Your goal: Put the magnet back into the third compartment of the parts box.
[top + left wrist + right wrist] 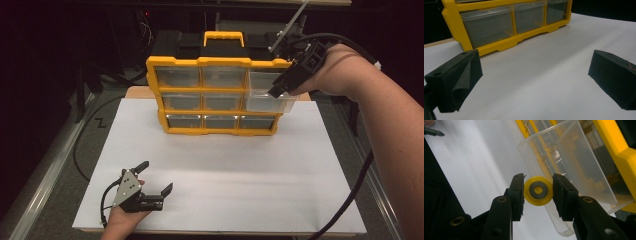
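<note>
A small yellow wheel (534, 198) with a grey hub is pinched between the pads of my right gripper (538, 190), which is shut on it. It hangs over the rim of a clear plastic drawer (579, 162) pulled out of the top right slot of the yellow organizer (220, 95). In the high view the right gripper (280, 90) points down at that drawer (265, 100). My left gripper (157, 175) rests open on the white sheet near the front left. Nothing lies between its fingers (459, 80), and they face the organizer's bottom row (499, 45).
The organizer stands upright at the back of the white sheet (225, 170), its other clear drawers pushed in and a carry handle (223, 37) on top. Cables trail from both grippers. Dark equipment sits behind the table.
</note>
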### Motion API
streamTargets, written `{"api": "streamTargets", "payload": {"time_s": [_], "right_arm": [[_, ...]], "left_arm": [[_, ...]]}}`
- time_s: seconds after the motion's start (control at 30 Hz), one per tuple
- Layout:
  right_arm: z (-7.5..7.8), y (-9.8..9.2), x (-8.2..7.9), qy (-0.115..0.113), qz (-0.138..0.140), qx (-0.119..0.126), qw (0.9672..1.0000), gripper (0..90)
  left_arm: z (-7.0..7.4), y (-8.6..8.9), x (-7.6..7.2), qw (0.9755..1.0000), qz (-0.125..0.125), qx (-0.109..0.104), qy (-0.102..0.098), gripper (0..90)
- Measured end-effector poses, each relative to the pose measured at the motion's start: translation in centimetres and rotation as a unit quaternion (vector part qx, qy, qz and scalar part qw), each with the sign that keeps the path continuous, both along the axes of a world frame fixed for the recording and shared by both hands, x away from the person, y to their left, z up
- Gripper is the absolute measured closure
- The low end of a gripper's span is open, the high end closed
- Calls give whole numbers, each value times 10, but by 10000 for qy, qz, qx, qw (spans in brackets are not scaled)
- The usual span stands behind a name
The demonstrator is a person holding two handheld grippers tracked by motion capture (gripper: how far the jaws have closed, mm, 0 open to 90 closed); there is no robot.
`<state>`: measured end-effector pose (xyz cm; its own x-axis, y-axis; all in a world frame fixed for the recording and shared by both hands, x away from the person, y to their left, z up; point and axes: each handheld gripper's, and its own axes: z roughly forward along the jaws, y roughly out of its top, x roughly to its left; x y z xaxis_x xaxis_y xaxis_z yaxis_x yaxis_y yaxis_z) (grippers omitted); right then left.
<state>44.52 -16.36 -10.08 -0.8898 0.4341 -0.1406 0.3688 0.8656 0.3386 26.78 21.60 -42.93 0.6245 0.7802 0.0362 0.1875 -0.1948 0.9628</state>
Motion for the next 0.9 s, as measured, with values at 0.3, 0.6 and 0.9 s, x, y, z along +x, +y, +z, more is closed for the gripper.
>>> {"api": "streamTargets", "payload": {"time_s": [0.3,0.6,0.9], "right_arm": [[2,1,9,-21,-75,5,10000,650],[1,2,18,-57,-145,-48,9999,650],[1,4,26,-73,-188,-73,9998,650]], "left_arm": [[0,1,-1,10000,-12,0,0,1],[0,1,-1,10000,-17,-15,-11,1],[0,1,-1,10000,-37,-19,-7,1]]}}
